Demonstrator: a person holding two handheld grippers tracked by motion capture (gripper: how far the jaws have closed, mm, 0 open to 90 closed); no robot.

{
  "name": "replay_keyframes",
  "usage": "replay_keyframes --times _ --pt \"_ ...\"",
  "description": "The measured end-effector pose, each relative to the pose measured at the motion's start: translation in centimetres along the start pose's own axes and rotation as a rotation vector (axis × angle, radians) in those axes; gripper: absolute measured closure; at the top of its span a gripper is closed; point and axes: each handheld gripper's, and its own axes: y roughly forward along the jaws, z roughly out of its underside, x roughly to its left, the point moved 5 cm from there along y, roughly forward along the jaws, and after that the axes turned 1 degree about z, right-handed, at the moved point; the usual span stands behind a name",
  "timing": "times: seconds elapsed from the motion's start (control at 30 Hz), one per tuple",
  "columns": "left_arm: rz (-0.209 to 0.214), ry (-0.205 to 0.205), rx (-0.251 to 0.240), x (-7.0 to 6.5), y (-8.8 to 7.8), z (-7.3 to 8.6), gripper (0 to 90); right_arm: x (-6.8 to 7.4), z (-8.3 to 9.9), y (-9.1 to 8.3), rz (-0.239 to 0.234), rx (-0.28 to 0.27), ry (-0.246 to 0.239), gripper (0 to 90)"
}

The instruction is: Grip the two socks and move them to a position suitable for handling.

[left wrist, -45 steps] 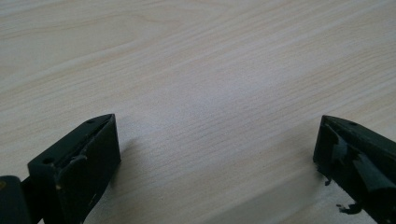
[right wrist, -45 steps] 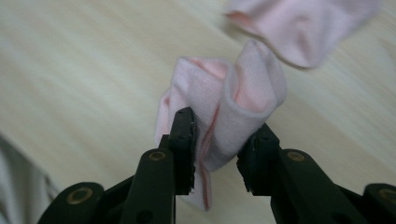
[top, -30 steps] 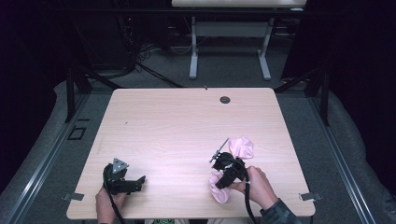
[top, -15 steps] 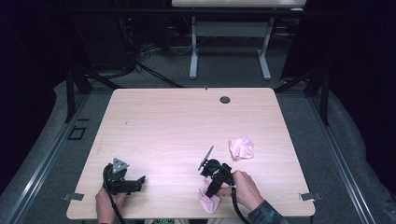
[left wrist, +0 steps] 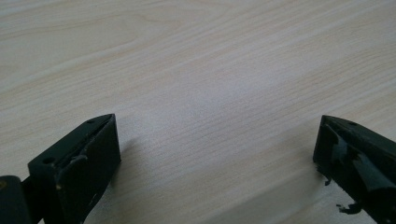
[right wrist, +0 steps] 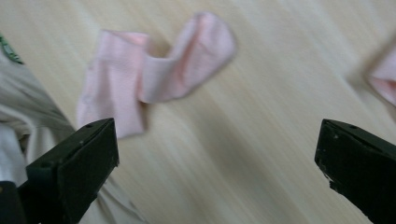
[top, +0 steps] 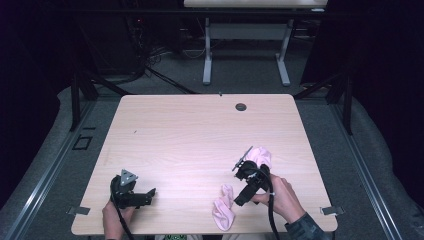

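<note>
Pale wood table stood on grey carpet in a dark room. Right gripper had just spread wide, empty, beside the pink sock; left gripper spread, empty.

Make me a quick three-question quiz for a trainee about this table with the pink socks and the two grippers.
1. True or false: the right gripper is clamped on a pink sock.
2. Which sock lies nearer the person's edge of the table? A) the folded sock B) the bunched sock
3. What lies between the left gripper jaws?

Key
1. False: its jaws stand wide apart, having just been opening, and nothing is between them.
2. A: it lies beside the right hand, near the front edge.
3. Bare tabletop; the jaws are open and empty.
</note>
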Motion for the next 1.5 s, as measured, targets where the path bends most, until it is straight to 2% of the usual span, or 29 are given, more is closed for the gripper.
replay_keyframes --times 0.07,0.1,0.27,0.3,0.33,0.43,0.5,0.67,0.7,0.77,0.83,0.93,1.03,1.1,1.13,1.17,1.2,1.33,1.43,1.47,1.5 --pt "0.0 0.0 0.0 0.0 0.0 0.0 0.3 -1.1 0.3 -0.3 0.007 -0.006 0.026 0.0" --pt "0.0 0.0 0.0 0.0 0.0 0.0 0.3 -1.9 0.4 -0.6 0.033 -0.012 0.049 0.0" --pt "0.0 0.0 0.0 0.0 0.0 0.0 0.3 -5.0 0.8 -1.2 0.057 -0.032 0.132 0.0" --pt "0.0 0.0 0.0 0.0 0.0 0.0 0.3 -5.0 0.8 -1.2 0.057 -0.032 0.132 0.0" --pt "0.0 0.0 0.0 0.0 0.0 0.0 0.3 -6.8 1.0 -1.1 0.072 -0.018 0.152 0.0" --pt "0.0 0.0 0.0 0.0 0.0 0.0 0.3 -8.4 1.0 -0.6 0.071 -0.024 0.185 0.0" --pt "0.0 0.0 0.0 0.0 0.0 0.0 0.3 -9.5 0.9 -0.3 0.067 -0.004 0.193 0.0" --pt "-0.001 0.0 0.0 0.0 0.0 0.0 0.3 -11.3 -0.3 0.7 0.072 -0.026 0.248 0.0" --pt "-0.001 0.0 0.0 0.0 0.0 0.0 0.3 -11.8 -0.7 0.8 0.08 -0.012 0.236 0.0" --pt "-0.001 0.0 0.0 0.0 0.0 0.0 0.3 -12.2 -1.4 1.2 0.078 -0.027 0.234 0.2" --pt "-0.001 0.0 0.0 0.0 0.0 0.0 0.3 -12.6 -2.1 1.8 0.097 -0.039 0.236 2.9" --pt "-0.001 0.0 0.0 0.0 0.0 0.0 0.3 -13.2 -2.8 3.0 0.111 -0.019 0.237 9.1" --pt "-0.001 0.0 0.0 0.0 0.0 0.0 0.3 -13.8 -3.2 3.7 0.124 -0.022 0.243 15.4" --pt "-0.001 0.0 0.0 0.0 0.0 0.0 0.3 -14.0 -3.4 4.2 0.112 -0.054 0.28 24.6" --pt "-0.001 0.001 0.0 0.0 0.0 0.0 0.3 -14.3 -3.4 4.2 0.113 -0.033 0.272 27.4" --pt "-0.001 0.002 0.0 0.0 0.0 0.0 0.4 -14.2 -3.5 4.4 0.11 -0.064 0.295 29.9" --pt "-0.001 0.002 0.0 0.0 0.0 0.0 0.3 -14.4 -3.4 4.3 0.119 -0.038 0.282 35.5" --pt "-0.001 0.003 0.001 0.0 0.0 0.0 0.4 -14.4 -3.2 4.5 0.157 -0.022 0.28 47.1" --pt "-0.001 0.003 0.001 0.0 0.0 0.0 0.3 -14.3 -3.0 4.6 0.136 -0.061 0.311 60.2" --pt "-0.001 0.003 0.001 0.0 0.0 0.0 0.4 -14.3 -2.9 4.5 0.133 -0.045 0.298 66.0" --pt "-0.001 0.003 0.001 0.0 0.0 0.0 0.4 -14.2 -2.9 4.5 0.122 -0.057 0.299 70.0"
